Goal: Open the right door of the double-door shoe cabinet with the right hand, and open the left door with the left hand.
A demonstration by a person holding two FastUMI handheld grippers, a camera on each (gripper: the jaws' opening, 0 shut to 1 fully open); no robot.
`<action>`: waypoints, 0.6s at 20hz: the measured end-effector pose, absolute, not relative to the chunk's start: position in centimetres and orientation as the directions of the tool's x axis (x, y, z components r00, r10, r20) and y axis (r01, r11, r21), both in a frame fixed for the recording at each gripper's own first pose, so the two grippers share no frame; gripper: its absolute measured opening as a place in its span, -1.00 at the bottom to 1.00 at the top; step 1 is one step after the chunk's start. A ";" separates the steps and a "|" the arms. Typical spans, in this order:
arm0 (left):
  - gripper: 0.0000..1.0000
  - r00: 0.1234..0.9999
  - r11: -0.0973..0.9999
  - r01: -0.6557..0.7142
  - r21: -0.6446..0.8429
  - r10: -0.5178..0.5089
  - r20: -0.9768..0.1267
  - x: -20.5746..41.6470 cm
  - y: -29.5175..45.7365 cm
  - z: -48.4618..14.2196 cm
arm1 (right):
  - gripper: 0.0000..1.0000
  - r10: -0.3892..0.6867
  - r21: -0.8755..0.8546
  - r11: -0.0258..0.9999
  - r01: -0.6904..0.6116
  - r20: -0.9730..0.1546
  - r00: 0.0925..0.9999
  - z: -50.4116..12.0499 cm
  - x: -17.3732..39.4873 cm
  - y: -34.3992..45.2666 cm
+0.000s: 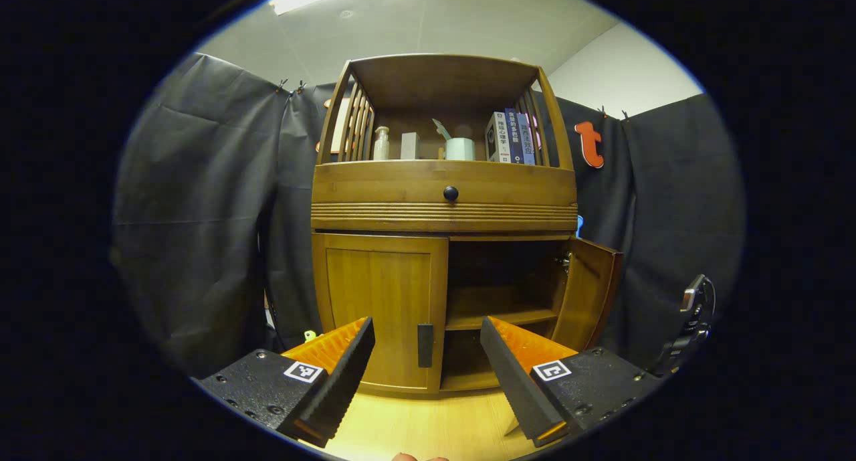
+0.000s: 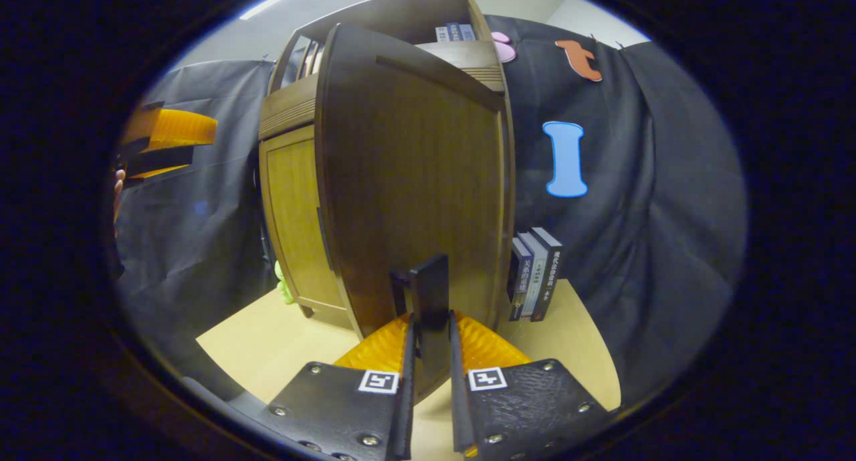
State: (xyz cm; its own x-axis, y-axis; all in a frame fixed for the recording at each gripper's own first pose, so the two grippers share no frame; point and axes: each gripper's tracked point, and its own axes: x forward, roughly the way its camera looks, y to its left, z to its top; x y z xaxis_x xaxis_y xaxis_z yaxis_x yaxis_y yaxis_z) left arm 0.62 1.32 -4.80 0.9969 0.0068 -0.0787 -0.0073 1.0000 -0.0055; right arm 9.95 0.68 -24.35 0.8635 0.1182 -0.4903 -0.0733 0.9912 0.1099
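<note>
A wooden shoe cabinet [image 1: 445, 200] faces me in the left gripper view. Its left door [image 1: 380, 307] is closed, with a dark upright handle [image 1: 425, 345] at its inner edge. The right door [image 1: 588, 294] is swung open, showing an inner shelf [image 1: 498, 317]. My left gripper [image 1: 426, 374] is open, a short way in front of the left door's handle and not touching it. In the right gripper view the right door [image 2: 414, 180] looms close and my right gripper [image 2: 429, 354] is shut on its dark handle [image 2: 428, 294]. The left gripper [image 2: 164, 143] appears at that view's left edge.
The cabinet stands on a pale wooden floor [image 1: 428, 427]. Books [image 1: 511, 136], a bottle [image 1: 381, 143] and a white cup [image 1: 460, 148] sit on the top shelf above a drawer with a black knob [image 1: 451, 193]. More books [image 2: 535, 273] stand beside the cabinet. Black cloth surrounds it.
</note>
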 end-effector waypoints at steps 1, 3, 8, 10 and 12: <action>0.96 0.997 1.000 -0.003 -0.006 0.002 -0.083 0.8 1.1 -5.0 | -0.53 0.109 0.108 0.992 -0.064 -0.488 0.866 -24.3 9.7 0.3; 0.96 0.996 1.000 0.006 -0.005 -0.006 -0.093 0.9 0.7 -5.4 | -0.44 0.067 0.084 0.996 -0.029 -0.490 0.869 -24.2 9.2 -1.2; 0.94 0.994 1.000 0.023 -0.007 -0.023 -0.104 1.5 -0.1 -6.0 | -0.53 0.022 0.095 0.995 0.028 -0.488 0.872 -23.7 8.2 -3.9; 0.94 0.994 1.000 0.024 0.003 -0.023 -0.103 1.8 -0.1 -6.2 | -0.53 -0.009 0.069 0.996 0.049 -0.486 0.874 -23.4 7.9 -5.2; 0.96 0.995 1.000 0.022 0.015 -0.021 -0.102 2.3 0.1 -6.4 | -0.53 -0.035 0.050 0.996 0.068 -0.481 0.876 -23.0 7.5 -6.2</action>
State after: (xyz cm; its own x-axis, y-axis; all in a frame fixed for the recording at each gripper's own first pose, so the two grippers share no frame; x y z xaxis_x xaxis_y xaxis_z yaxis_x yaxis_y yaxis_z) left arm 2.32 0.06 -6.41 0.9946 -0.0206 -0.1017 0.0222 0.9996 0.0148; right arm 7.52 -6.16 -22.96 0.8761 -0.0353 -0.4808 0.0675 0.9965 0.0500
